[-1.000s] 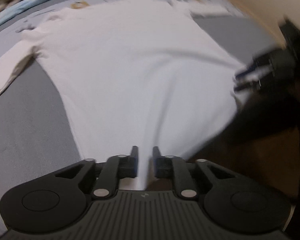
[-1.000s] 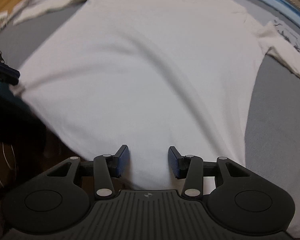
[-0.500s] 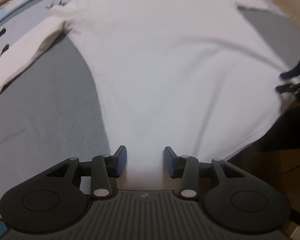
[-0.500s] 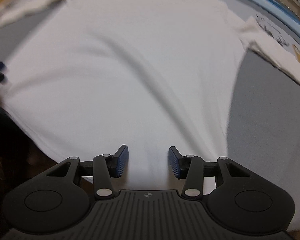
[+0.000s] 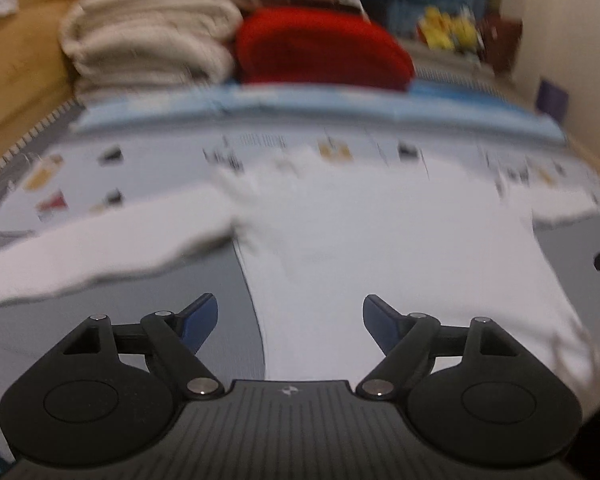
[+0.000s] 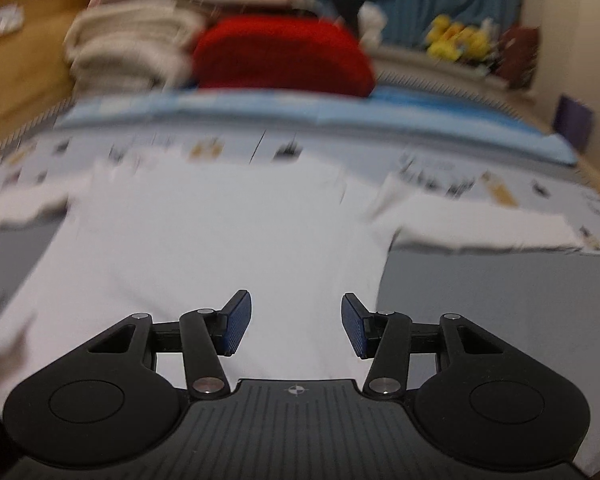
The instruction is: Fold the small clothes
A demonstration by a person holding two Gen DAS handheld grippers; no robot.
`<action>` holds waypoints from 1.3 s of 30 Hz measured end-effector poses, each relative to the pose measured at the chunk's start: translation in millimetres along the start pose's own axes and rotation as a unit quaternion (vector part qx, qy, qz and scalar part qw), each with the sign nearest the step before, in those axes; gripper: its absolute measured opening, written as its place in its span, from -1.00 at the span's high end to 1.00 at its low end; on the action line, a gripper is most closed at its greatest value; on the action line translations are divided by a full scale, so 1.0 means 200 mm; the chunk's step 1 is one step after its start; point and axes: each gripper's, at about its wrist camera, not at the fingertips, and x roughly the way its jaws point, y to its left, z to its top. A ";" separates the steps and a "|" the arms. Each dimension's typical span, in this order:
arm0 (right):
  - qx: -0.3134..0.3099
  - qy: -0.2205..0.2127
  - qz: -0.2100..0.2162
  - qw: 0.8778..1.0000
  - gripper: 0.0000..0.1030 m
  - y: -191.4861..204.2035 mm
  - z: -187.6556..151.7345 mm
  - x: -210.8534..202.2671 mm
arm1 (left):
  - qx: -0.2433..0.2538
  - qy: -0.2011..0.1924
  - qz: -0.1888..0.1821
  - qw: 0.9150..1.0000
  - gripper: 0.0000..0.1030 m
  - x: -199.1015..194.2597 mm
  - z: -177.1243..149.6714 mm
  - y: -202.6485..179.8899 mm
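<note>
Nearest, the left gripper (image 5: 290, 320) has just been spreading its jaws and now gapes wide, nothing pinched; the right gripper (image 6: 296, 326) stands half apart, also clear of the cloth. Below both lies the white long-sleeved cotton shirt (image 5: 380, 248) (image 6: 220, 240), flat on the grey bed cover (image 5: 112, 320), its long axis running away from the cameras, hem close, neck far, sleeves flung sideways. Beyond sit folded beige blankets (image 5: 148, 48) and a red cushion (image 5: 324, 48).

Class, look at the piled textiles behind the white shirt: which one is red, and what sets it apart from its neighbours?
The red bundle, rounded and right of the cream folded blankets, behind the white shirt. Its neighbours are beige.
</note>
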 end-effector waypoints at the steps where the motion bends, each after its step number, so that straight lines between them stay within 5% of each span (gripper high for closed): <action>1: 0.005 -0.015 -0.008 1.000 0.01 0.00 0.02 0.00 | -0.002 -0.022 0.007 1.000 -0.67 -0.02 0.02 -0.01; 5: 0.016 -0.036 -0.023 0.999 -0.03 -0.02 0.02 -0.03 | -0.006 -0.075 0.038 0.996 -0.69 -0.08 0.09 -0.05; 11: 0.018 -0.017 -0.027 0.999 -0.05 0.01 0.03 0.01 | -0.012 -0.097 0.070 0.993 -0.69 -0.11 0.19 -0.03; 18: 0.036 -0.003 -0.015 0.999 -0.05 0.02 0.05 0.04 | -0.035 -0.109 0.097 0.989 -0.69 -0.05 0.55 0.13; 22: 0.032 0.003 -0.019 0.999 -0.05 0.02 0.04 0.06 | -0.006 -0.145 0.114 0.983 -0.66 0.06 0.64 0.22; 25: 0.031 -0.001 -0.033 0.999 -0.05 0.02 0.04 0.06 | 0.008 -0.147 0.110 0.983 -0.48 0.18 0.54 0.31; 26: 0.032 -0.004 -0.036 0.999 -0.05 0.01 0.05 0.05 | 0.012 -0.125 0.106 0.986 -0.31 0.24 0.49 0.34; 27: 0.033 -0.008 -0.040 0.999 -0.04 0.01 0.05 0.05 | 0.021 -0.080 0.102 0.991 0.09 0.31 0.49 0.37; 28: 0.032 -0.012 -0.042 0.999 -0.04 0.01 0.06 0.05 | 0.018 -0.068 0.093 0.993 0.17 0.34 0.50 0.40; 31: 0.025 -0.022 -0.044 0.998 -0.03 0.02 0.10 0.05 | 0.010 -0.099 0.070 0.993 0.17 0.35 0.52 0.47; 39: 0.019 -0.070 -0.003 0.997 -0.03 0.10 0.55 0.11 | -0.074 -0.080 0.038 0.993 0.18 0.39 0.49 0.84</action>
